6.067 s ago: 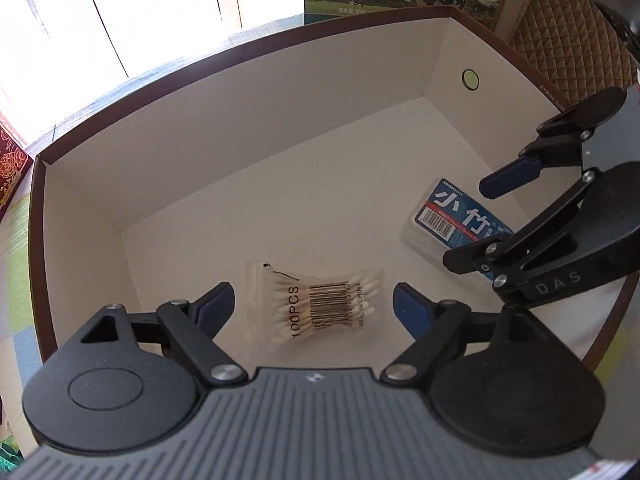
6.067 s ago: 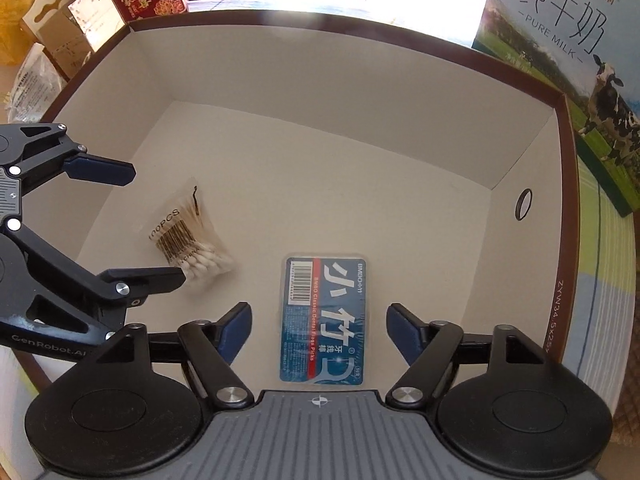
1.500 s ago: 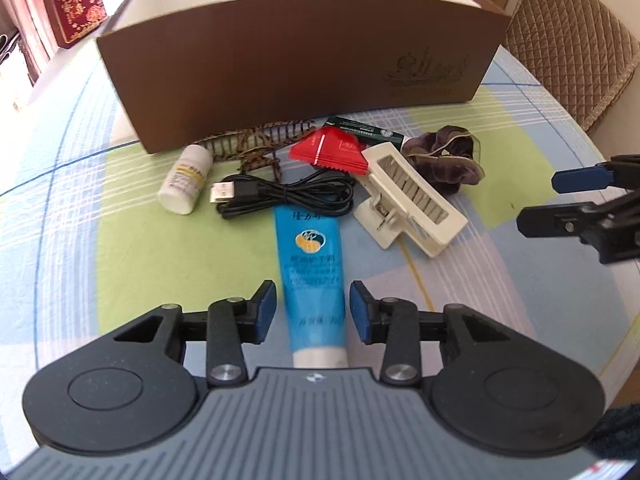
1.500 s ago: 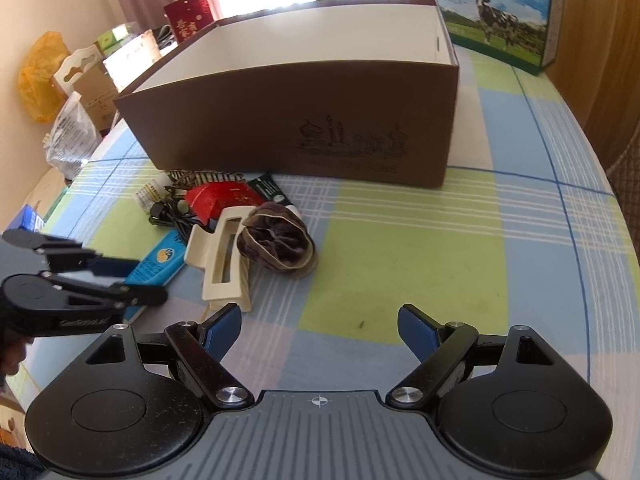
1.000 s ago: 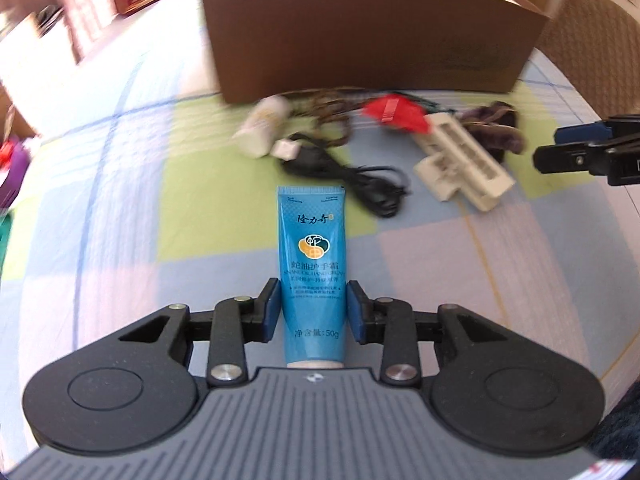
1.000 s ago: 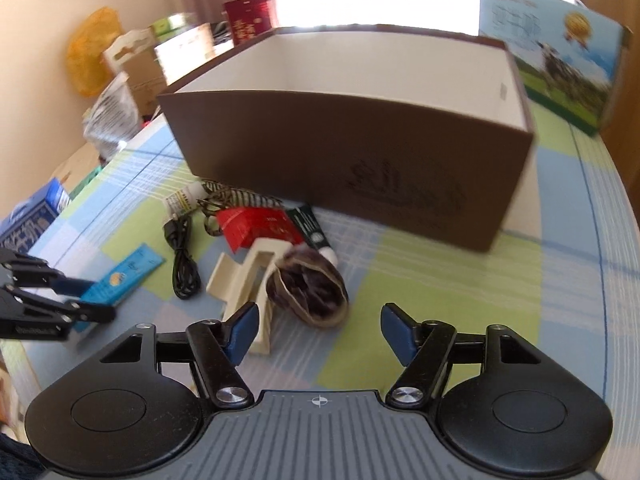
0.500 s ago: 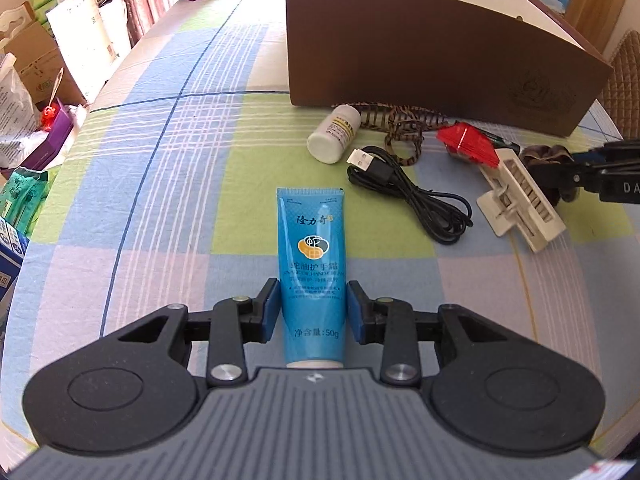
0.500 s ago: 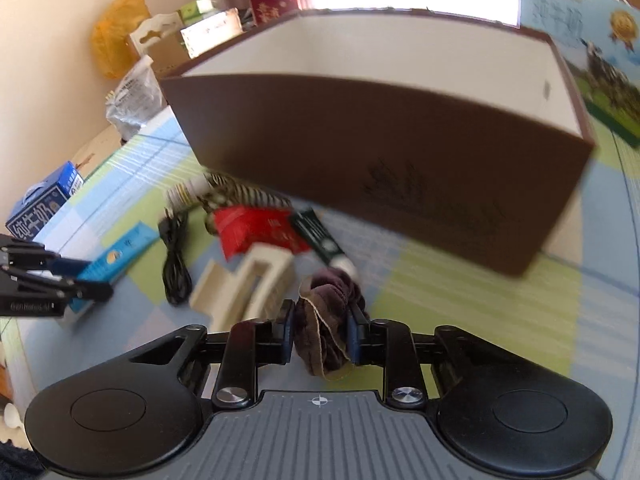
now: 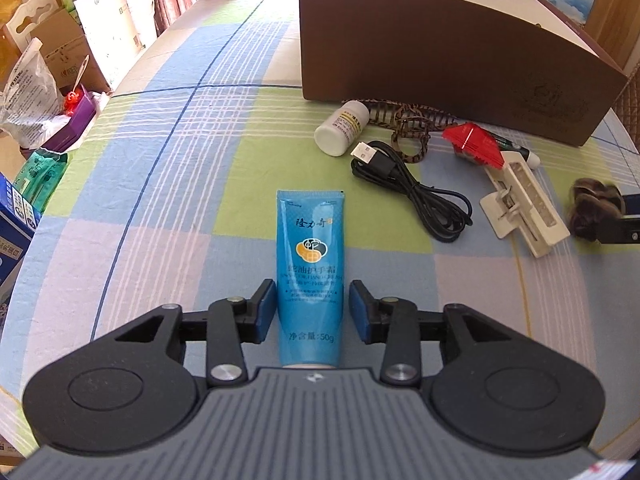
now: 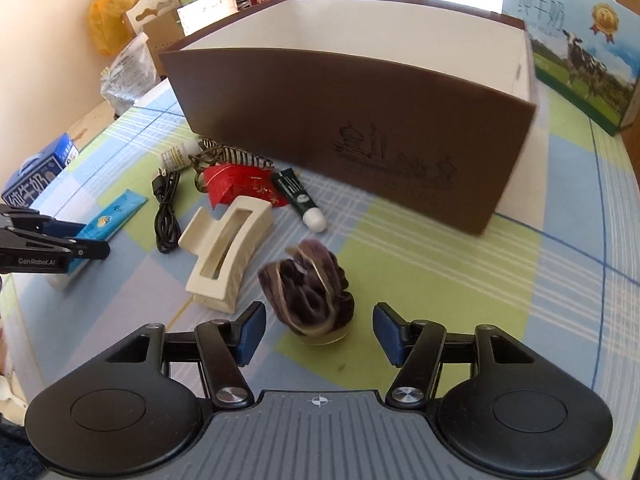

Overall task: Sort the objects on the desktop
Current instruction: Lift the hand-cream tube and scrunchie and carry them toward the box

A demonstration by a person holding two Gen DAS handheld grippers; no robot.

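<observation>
I have the left claw [image 9: 312, 312] low over the checked cloth of the tabletop [image 9: 168, 184], its blue pads set either side of a flat, glossy blue hand-cream tube [image 9: 310, 264]. The left pad touches the tube; a thin gap shows at the right pad, so I cannot tell whether there is a firm pinch. The tube points lengthwise away from me, crimped end forward.

My right claw [image 10: 319, 334] is spread wide, pads apart from a soft, crumpled purple-brown hair scrunchie [image 10: 310, 300] standing between them, blurred in this view.

Ahead lie a rigid cream hair clip [image 10: 226, 254], a coiled black USB cable [image 9: 412, 190], a white pill bottle [image 9: 342, 132] on its side, a red foil packet [image 10: 240, 186] and a green tube with a white cap [image 10: 298, 200], crowded near the front wall of the brown cardboard box [image 10: 360, 128]. Open cloth lies right of the scrunchie and left of the blue tube.
</observation>
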